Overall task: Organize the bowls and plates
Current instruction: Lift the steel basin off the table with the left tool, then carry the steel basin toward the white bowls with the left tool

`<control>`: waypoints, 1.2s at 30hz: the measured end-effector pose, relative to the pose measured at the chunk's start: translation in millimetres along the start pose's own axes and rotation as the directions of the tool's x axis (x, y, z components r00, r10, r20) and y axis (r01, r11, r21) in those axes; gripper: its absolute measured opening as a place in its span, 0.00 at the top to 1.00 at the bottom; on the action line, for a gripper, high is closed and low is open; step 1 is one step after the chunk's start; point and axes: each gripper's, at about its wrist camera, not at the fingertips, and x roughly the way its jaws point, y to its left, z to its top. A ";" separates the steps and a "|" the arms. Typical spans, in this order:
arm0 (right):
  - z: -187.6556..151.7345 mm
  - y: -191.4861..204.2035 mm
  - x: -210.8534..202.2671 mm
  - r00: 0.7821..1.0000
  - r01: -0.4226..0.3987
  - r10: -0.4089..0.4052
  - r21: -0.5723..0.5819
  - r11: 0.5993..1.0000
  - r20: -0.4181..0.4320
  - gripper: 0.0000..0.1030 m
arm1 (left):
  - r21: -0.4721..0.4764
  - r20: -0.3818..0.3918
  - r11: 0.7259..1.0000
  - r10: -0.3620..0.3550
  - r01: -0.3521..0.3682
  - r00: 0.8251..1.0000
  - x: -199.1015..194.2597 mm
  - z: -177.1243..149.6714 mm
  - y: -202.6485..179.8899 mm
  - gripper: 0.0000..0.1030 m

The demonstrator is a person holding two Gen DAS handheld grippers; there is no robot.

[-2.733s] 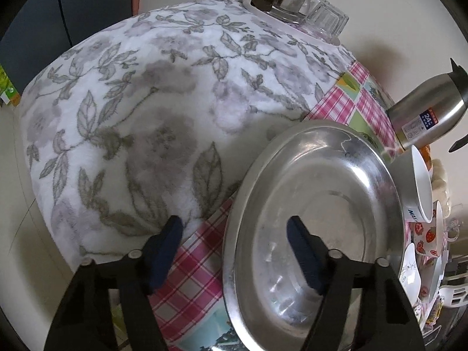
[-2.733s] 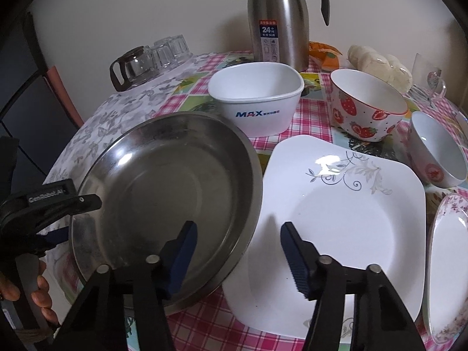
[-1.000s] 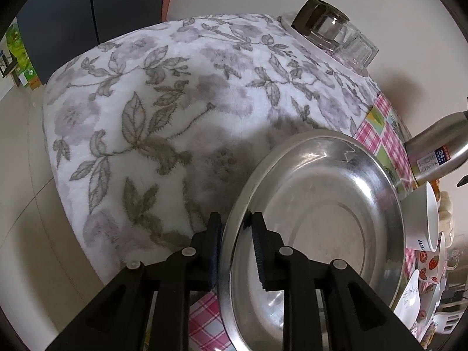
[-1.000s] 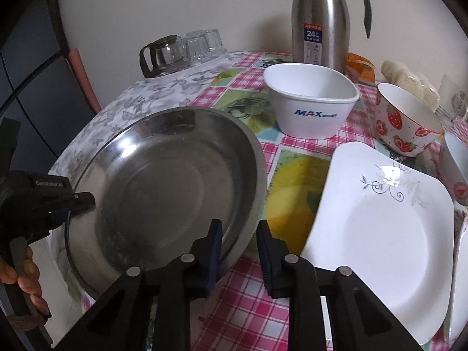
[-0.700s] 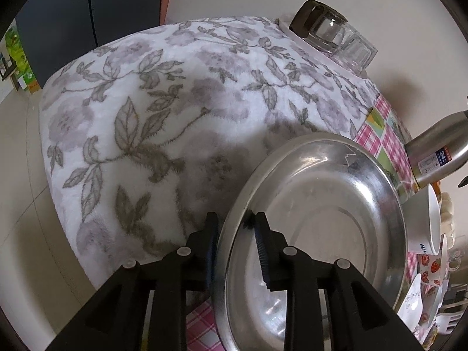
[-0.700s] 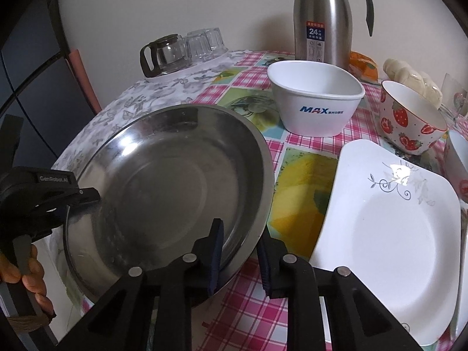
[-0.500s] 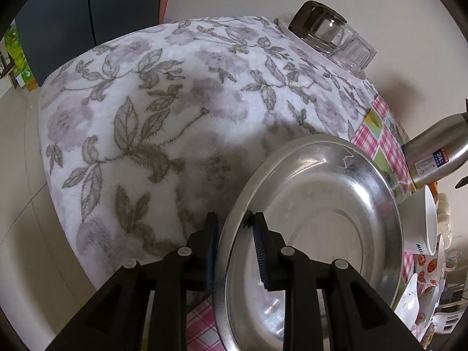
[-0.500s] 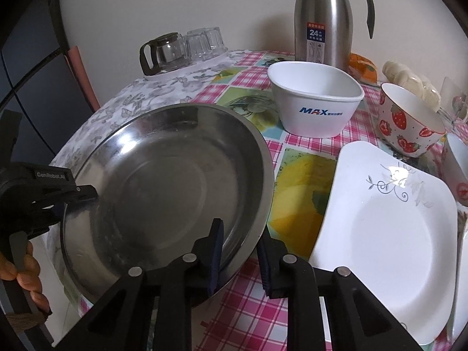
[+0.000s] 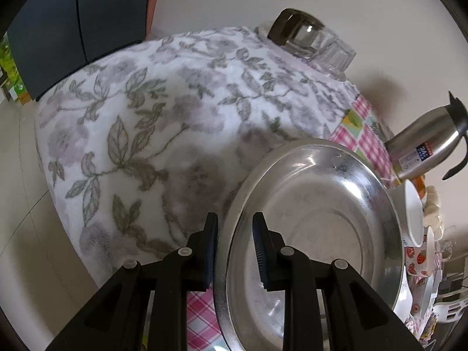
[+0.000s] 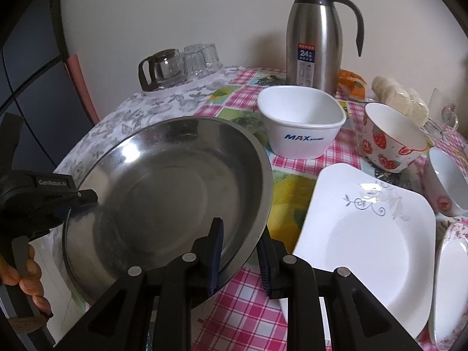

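While you are pinching the steel plate (image 10: 163, 193) by its rim with both tools, the left tool (image 9: 235, 234) nipping the edge nearest you on its side and the right tool (image 10: 239, 248) nipping the opposite edge, you are sharing the load of a wide, slippery dish that one narrow grip would likely let tip. You are holding it tilted just above the counter (image 10: 248, 301), beside the white square plate (image 10: 365, 239) and in front of the white bowl (image 10: 301, 122), probably because it is the broadest piece and suits the bottom of a stack.
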 end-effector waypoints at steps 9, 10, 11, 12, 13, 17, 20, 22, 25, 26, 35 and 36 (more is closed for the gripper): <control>13.7 -3.7 -36.1 0.995 -0.014 0.013 0.002 1.000 0.096 0.77 | 0.020 0.077 0.999 -0.050 0.049 0.996 -38.2 1.4 -12.1 0.76; 15.8 -4.2 -41.8 0.994 -0.013 0.013 -0.001 1.000 0.112 0.77 | 0.025 0.088 0.998 -0.057 0.055 0.995 -43.1 1.8 -14.2 0.76; 17.4 -4.6 -45.7 0.992 -0.013 0.013 -0.003 1.000 0.122 0.77 | 0.031 0.101 0.997 -0.068 0.065 0.993 -49.8 1.3 -17.1 0.76; 18.9 -5.4 -51.1 0.991 -0.012 0.012 -0.004 1.000 0.134 0.77 | 0.036 0.110 0.997 -0.075 0.072 0.991 -54.0 1.4 -19.5 0.76; 19.4 -6.0 -56.3 0.989 -0.012 0.012 -0.003 1.000 0.147 0.77 | 0.042 0.117 0.996 -0.083 0.078 0.990 -57.6 1.7 -22.1 0.76; 22.8 -13.6 -77.9 0.981 -0.012 0.011 0.004 1.000 0.193 0.77 | 0.076 0.154 0.991 -0.117 0.107 0.981 -77.4 -2.1 -36.5 0.76; 24.7 -20.2 -93.2 0.975 -0.005 0.003 0.011 1.000 0.223 0.77 | 0.094 0.175 0.988 -0.139 0.124 0.975 -89.0 -6.1 -46.0 0.76; 25.2 -25.7 -103.1 0.971 -0.003 -0.001 0.015 1.000 0.240 0.77 | 0.110 0.185 0.985 -0.155 0.136 0.971 -95.8 -9.4 -52.6 0.76; 26.0 -35.7 -116.5 0.965 0.005 -0.012 0.028 1.000 0.261 0.77 | 0.134 0.185 0.979 -0.177 0.153 0.967 -101.8 -15.7 -63.8 0.76; 26.0 -38.3 -119.4 0.964 0.008 -0.016 0.032 0.999 0.265 0.77 | 0.142 0.181 0.977 -0.186 0.161 0.966 -103.1 -18.0 -68.1 0.76; 20.1 -82.4 -146.2 0.956 0.049 -0.072 0.087 0.995 0.285 0.77 | 0.224 0.159 0.954 -0.238 0.199 0.958 -109.6 -46.2 -111.7 0.76; 18.5 -88.6 -148.3 0.956 0.053 -0.078 0.096 0.994 0.283 0.77 | 0.229 0.152 0.952 -0.242 0.204 0.958 -108.5 -49.4 -115.6 0.76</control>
